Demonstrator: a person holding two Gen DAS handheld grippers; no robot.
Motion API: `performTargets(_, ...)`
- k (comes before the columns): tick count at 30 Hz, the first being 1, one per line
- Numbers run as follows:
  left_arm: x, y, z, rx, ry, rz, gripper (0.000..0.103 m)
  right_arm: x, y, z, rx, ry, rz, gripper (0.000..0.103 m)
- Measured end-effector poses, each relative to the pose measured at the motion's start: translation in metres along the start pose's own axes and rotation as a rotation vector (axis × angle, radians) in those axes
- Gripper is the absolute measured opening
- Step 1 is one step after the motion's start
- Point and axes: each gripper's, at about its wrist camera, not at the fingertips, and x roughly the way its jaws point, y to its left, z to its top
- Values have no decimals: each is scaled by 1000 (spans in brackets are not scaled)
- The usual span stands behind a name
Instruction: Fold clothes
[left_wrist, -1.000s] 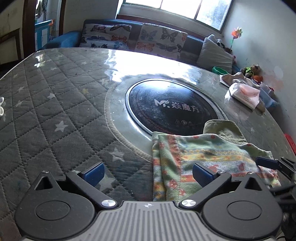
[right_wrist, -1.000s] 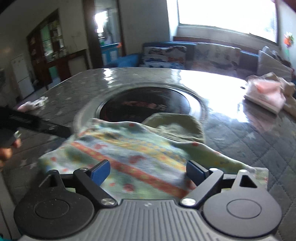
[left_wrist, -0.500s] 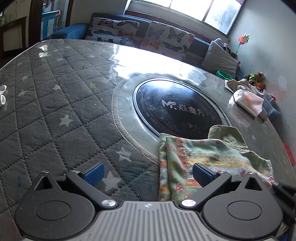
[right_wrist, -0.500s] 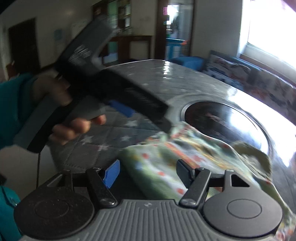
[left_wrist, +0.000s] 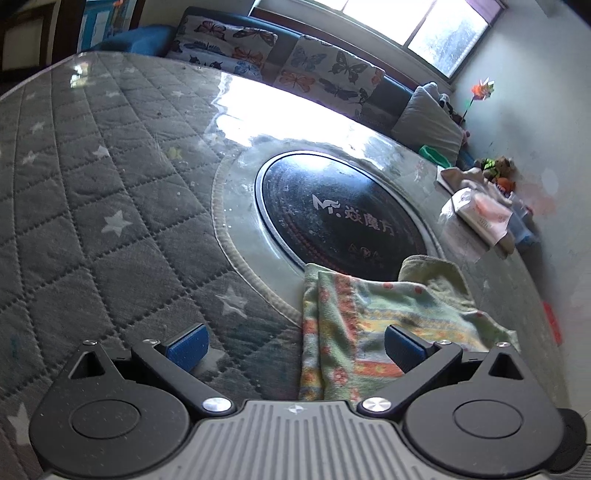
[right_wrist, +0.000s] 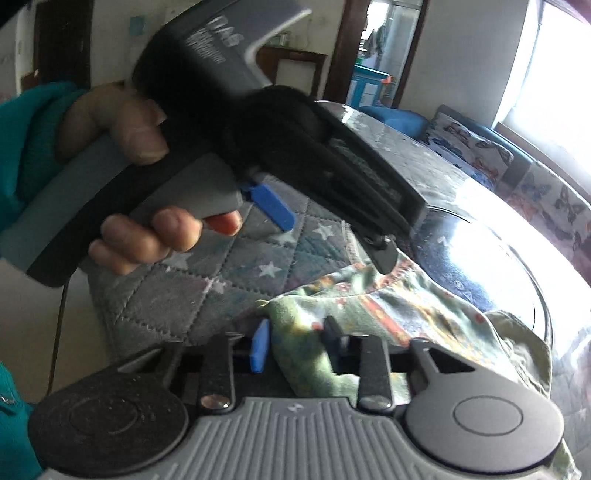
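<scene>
Right gripper (right_wrist: 293, 349) is clamped on a corner of the patterned garment (right_wrist: 373, 314). Left gripper (left_wrist: 293, 345) hangs wide open over the garment's left edge on the quilted table (left_wrist: 92, 206), gripping nothing.

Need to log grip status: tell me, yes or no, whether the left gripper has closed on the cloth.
No. In the left wrist view the left gripper stands wide open, its blue pads apart over the patterned cloth.

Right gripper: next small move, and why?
Probably lift and carry the pinched edge across the garment. The right gripper looks shut on a bunched corner; the left gripper is open above the other side, holding nothing.
</scene>
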Motion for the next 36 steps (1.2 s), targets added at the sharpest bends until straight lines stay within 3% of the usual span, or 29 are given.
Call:
performTargets(4, -1, 2, 1, -73, 8, -32, 103, -11, -7, 3, 58, -38, 21, 13)
performTargets(16, 6, -3, -1, -251, 83, -174, 99, -51, -55, 0, 265, -159, 84, 9)
performTargets(22, 20, -8, -3, -332, 130, -266, 86, -60, -61, -3, 293, -200, 86, 8)
performTargets(27, 29, -8, -3, -361, 147, -309, 69, -63, -61, -8, 292, -212, 99, 8)
performTargets(29, 31, -7, -3, -353, 151, -320, 69, -62, -61, -10, 292, -212, 108, 8)
performTargets(36, 38, -5, -9, -309, 164, -326, 34, -53, -61, -8, 275, -197, 140, 9)
